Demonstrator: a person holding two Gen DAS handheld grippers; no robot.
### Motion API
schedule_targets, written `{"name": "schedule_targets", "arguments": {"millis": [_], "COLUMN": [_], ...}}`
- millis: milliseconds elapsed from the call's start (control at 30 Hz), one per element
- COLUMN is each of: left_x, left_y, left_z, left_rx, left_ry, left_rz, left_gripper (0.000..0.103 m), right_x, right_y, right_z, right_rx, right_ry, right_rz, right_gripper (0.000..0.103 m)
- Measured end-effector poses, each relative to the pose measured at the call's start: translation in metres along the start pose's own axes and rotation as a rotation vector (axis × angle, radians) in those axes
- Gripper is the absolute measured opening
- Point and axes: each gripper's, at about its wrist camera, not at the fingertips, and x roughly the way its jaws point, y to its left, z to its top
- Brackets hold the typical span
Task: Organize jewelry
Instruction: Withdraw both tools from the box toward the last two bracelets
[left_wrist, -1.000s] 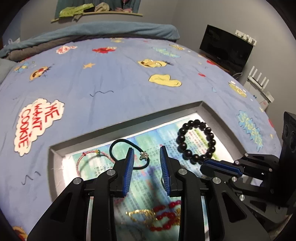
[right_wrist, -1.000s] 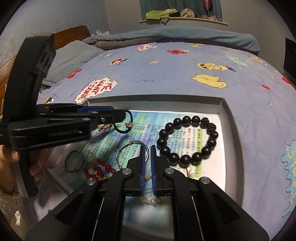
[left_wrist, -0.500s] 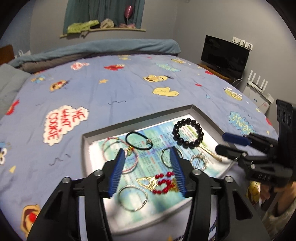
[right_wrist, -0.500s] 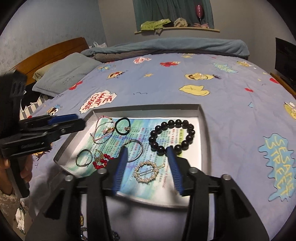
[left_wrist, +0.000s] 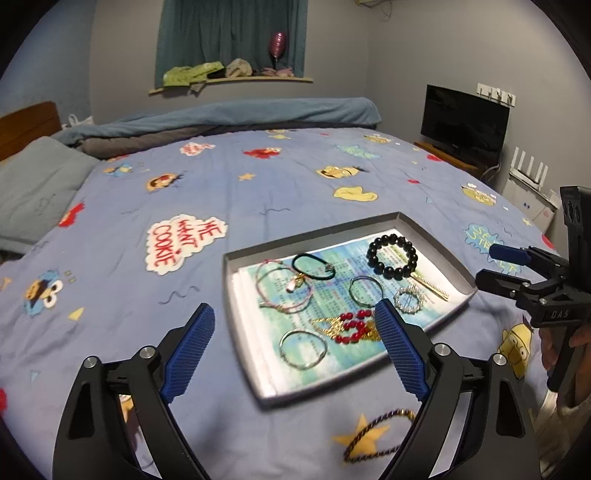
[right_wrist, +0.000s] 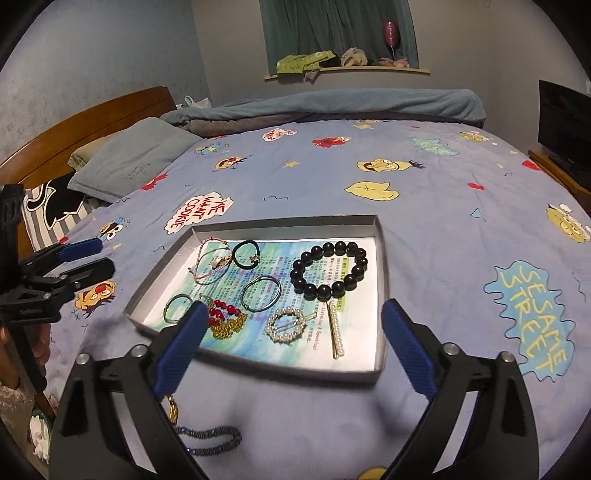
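Observation:
A shallow grey tray (left_wrist: 314, 236) (right_wrist: 288, 225) lies on the blue cartoon bedspread. It holds a black bead bracelet (left_wrist: 391, 273) (right_wrist: 323, 291), a black hair tie (left_wrist: 314, 275), pink string bracelets (right_wrist: 210, 266), metal rings, a red bead and gold chain piece (left_wrist: 351, 326) (right_wrist: 223, 314), a round pearl clip (left_wrist: 399, 295) (right_wrist: 271, 326) and a pearl bar clip (right_wrist: 337, 332). My left gripper (left_wrist: 293, 310) hovers before the tray's near left corner, jaws opening wide, holding nothing. My right gripper (right_wrist: 294, 308) hovers over the near edge, jaws also opening, nothing between them.
A braided cord bracelet (left_wrist: 384, 416) (right_wrist: 210, 435) lies on the bedspread in front of the tray. A grey pillow (right_wrist: 136, 166) and wooden headboard (right_wrist: 92, 118) are at the left, a folded blanket at the far end, a television (left_wrist: 465, 122) at the right.
Both grippers pulled back and up from the tray, and their jaws went from nearly shut to wide. The right gripper left the round pearl clip lying in the tray.

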Motion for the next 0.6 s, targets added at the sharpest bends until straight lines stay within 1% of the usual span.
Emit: {"name": "schedule_targets", "arguments": {"millis": [133, 333, 433, 600], "left_x": [-0.015, -0.028, -0.032, -0.039], "left_y": [0.004, 0.003, 0.005, 0.001], "left_z": [-0.015, -0.042, -0.058, -0.077], "left_rx": [-0.042, -0.042, -0.073, -0.078], "left_ry": [-0.012, -0.007, 0.013, 0.031], "left_rz": [0.009, 0.07, 0.06, 0.072], "left_gripper": [0.092, 0.093, 0.093, 0.093], "right_x": [-0.01, -0.022, -0.026, -0.03], "right_y": [-0.001, -0.002, -0.002, -0.001], "right_z": [-0.005, -0.016, -0.024, -0.036], "right_rx": [0.013, 0.03, 0.037, 0.028], "right_ry": [-0.007, -0.003, 0.003, 0.025], "right_rz": [-0.005, -0.025, -0.022, -0.025], "right_gripper": [0.098, 0.098, 0.098, 0.098]}}
